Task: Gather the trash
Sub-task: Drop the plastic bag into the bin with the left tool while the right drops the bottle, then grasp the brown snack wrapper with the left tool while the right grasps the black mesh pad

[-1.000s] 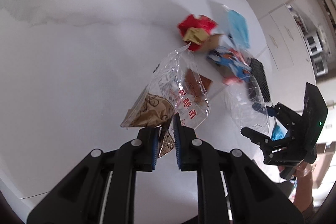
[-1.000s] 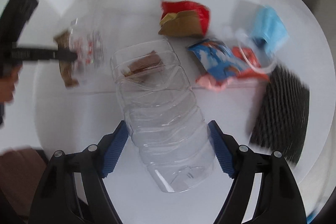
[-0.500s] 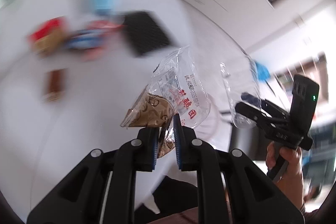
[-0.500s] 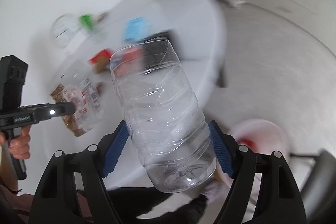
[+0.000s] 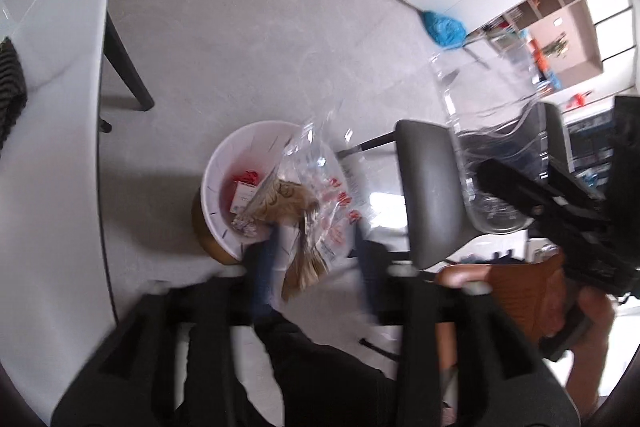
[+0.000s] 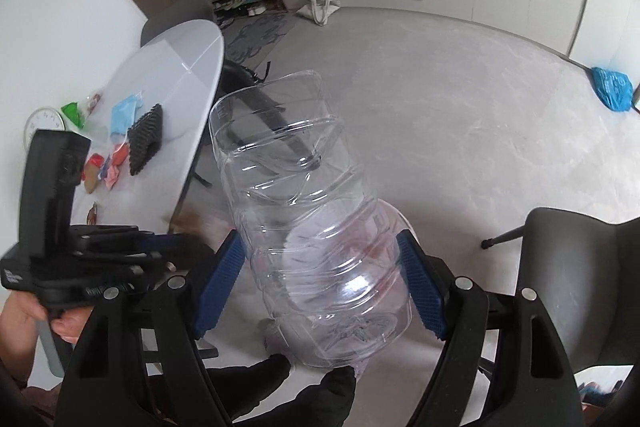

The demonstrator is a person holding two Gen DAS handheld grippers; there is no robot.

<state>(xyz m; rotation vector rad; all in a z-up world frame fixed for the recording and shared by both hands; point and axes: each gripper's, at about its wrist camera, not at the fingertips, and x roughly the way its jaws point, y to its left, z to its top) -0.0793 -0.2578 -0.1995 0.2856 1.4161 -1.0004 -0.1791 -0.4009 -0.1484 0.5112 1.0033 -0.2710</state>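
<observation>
Over the floor, my left gripper [image 5: 316, 267] hangs above a white-lined trash bin [image 5: 218, 163]. Its jaws are opening and its blurred fingers [image 5: 262, 267] stand apart. The clear and brown snack wrappers [image 5: 308, 195] lie loose between them, over the bin's rim, with no pad pressing on them. My right gripper [image 6: 320, 267] is shut on a large clear plastic bottle [image 6: 296, 187], base towards the camera. In the left wrist view the right gripper [image 5: 560, 211] and the bottle [image 5: 492, 147] are at the right. The right wrist view shows the left gripper [image 6: 80, 255] at the lower left.
A white table [image 6: 180, 67] at the left carries a black ribbed item [image 6: 146, 139], a blue mask [image 6: 124, 113] and red wrappers [image 6: 114, 167]. A grey chair [image 5: 432, 187] stands beside the bin. A blue bag [image 6: 612, 89] lies on the grey floor. The person's dark-clad legs are below.
Both hands swung away from the table to above the floor and the bin. The left jaws parted and let go of the wrappers. The right gripper kept its hold on the bottle.
</observation>
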